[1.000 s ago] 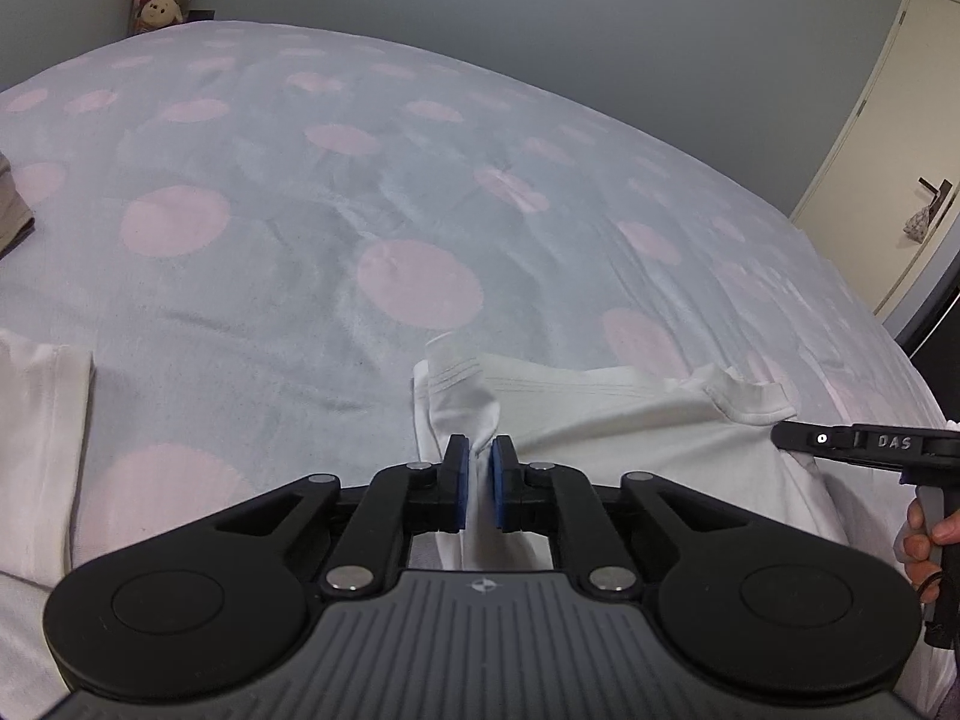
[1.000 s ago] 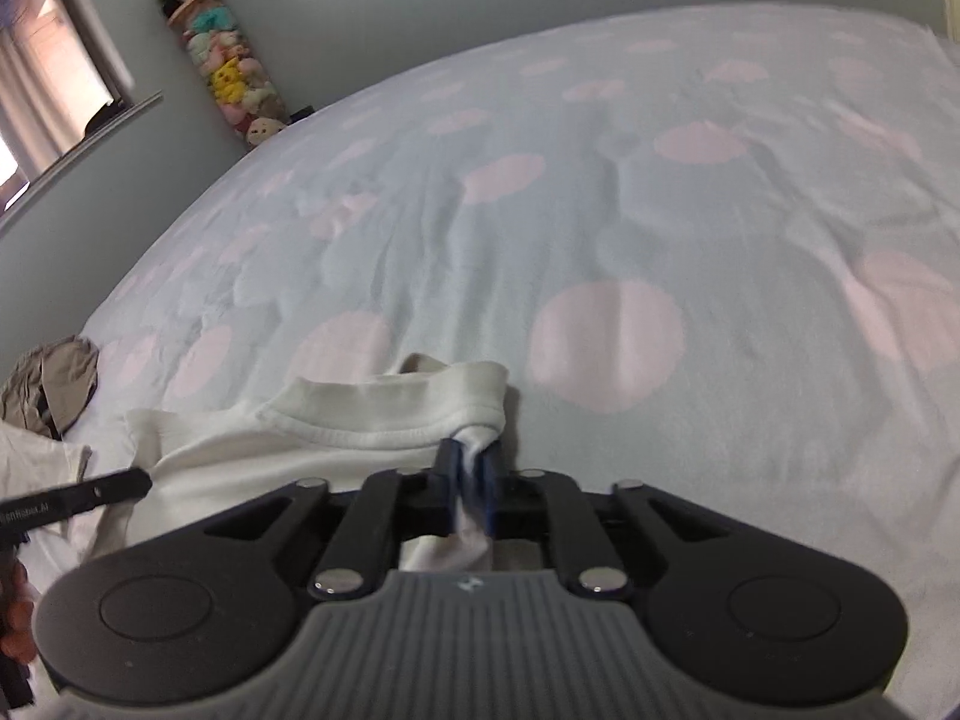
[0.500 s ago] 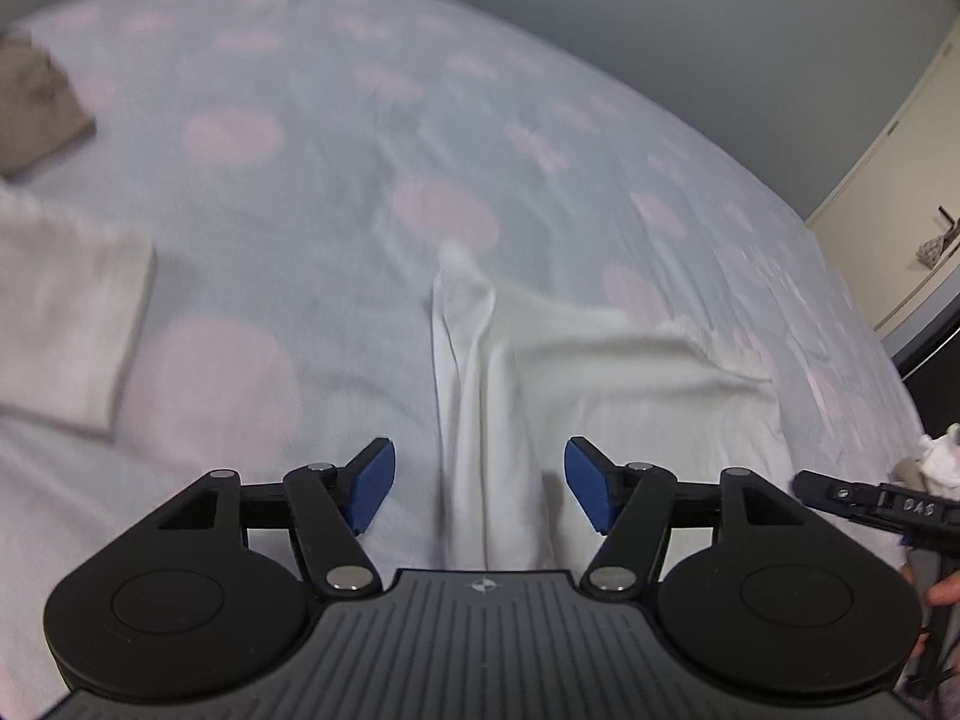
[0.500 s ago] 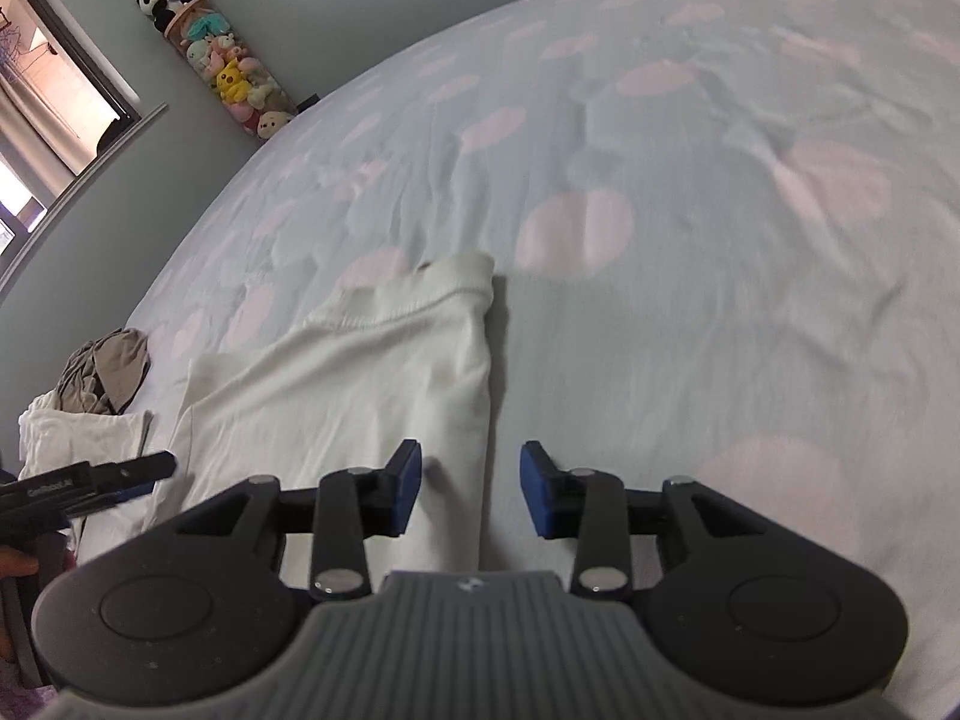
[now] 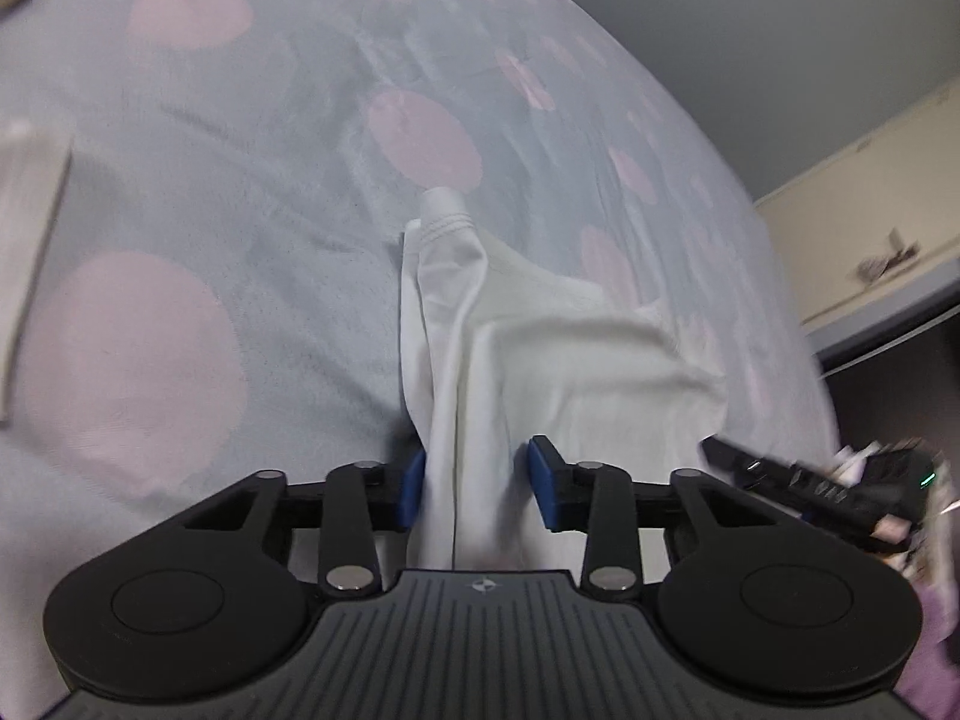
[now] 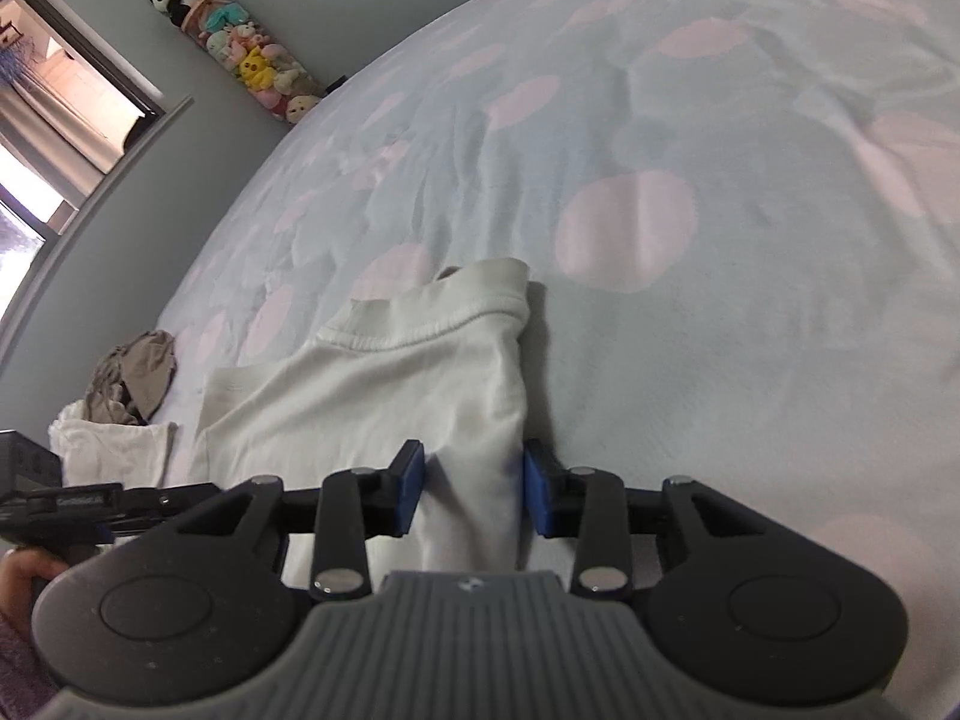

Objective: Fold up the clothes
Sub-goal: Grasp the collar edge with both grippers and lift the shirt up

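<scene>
Across the near part of the bed, on its pale blue cover with pink dots, lies a white garment, spread partly flat with a raised ridge of cloth running along its left side. That ridge passes straight between the blue pads of the left gripper, whose jaws stand apart on either side of it; the left pad seems to touch the cloth, the right pad is a little clear of it. At the other side, the right gripper also has its jaws parted, straddling the folded right edge of the white garment, with the ribbed hem lying farther up the bed beyond the pads. Neither gripper pinches the fabric. Each gripper shows at the edge of the other's view, with a hand on the left one's grip. Toward the left edge of the bed sits another white cloth with a crumpled brownish garment just beyond it. A column of plush toys stands against the far wall.
</scene>
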{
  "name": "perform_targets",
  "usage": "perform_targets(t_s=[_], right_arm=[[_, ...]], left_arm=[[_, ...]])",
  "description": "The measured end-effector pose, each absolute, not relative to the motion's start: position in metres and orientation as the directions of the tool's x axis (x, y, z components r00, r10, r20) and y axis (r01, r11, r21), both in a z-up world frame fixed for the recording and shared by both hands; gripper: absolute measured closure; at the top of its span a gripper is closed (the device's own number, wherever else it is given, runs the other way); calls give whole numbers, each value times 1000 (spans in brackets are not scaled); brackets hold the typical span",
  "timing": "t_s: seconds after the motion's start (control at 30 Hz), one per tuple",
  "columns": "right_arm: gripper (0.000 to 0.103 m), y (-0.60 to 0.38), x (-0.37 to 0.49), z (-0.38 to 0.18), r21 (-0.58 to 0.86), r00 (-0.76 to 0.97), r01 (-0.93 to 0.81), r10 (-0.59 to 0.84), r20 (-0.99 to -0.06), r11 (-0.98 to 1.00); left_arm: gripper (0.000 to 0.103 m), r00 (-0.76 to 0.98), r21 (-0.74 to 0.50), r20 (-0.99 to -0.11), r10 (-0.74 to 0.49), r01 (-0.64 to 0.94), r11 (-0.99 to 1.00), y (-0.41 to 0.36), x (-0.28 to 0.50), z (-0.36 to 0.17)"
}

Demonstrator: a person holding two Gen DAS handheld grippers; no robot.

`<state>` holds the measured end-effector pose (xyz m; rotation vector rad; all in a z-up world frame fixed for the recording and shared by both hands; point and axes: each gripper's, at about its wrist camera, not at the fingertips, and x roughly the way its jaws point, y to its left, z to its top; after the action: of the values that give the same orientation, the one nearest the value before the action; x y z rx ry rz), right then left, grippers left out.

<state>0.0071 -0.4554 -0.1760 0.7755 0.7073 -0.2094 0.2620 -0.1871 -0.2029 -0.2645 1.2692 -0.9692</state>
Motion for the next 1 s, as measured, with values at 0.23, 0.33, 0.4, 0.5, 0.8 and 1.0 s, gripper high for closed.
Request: perform_targets(t_s=[0.23, 0.33, 0.4, 0.5, 0.8, 1.0], right_arm=[[77, -468, 17, -187, 648, 771, 386, 156, -617, 656], [92, -470, 20, -190, 669, 777, 391, 163, -608, 632], [95, -471, 18, -188, 680, 787, 393, 157, -597, 619], [96, -466, 12, -176, 677, 806, 377, 135, -576, 632], [96, -426, -26, -95, 581, 890, 276, 25, -456, 766], [96, -415, -83, -36, 552, 940, 237, -45, -339, 799]], left_arm=[[89, -91, -729, -626, -774, 419, 541, -204, 274, -219], [94, -76, -715, -630, -773, 446, 539, -208, 272, -214], [95, -46, -692, -635, -771, 478, 541, -206, 266, -206], [95, 2, -656, -631, -776, 533, 534, -204, 254, -184], [96, 145, -507, -566, -811, 715, 482, -196, 199, -85], [96, 182, -412, -476, -860, 818, 401, -202, 148, -5]])
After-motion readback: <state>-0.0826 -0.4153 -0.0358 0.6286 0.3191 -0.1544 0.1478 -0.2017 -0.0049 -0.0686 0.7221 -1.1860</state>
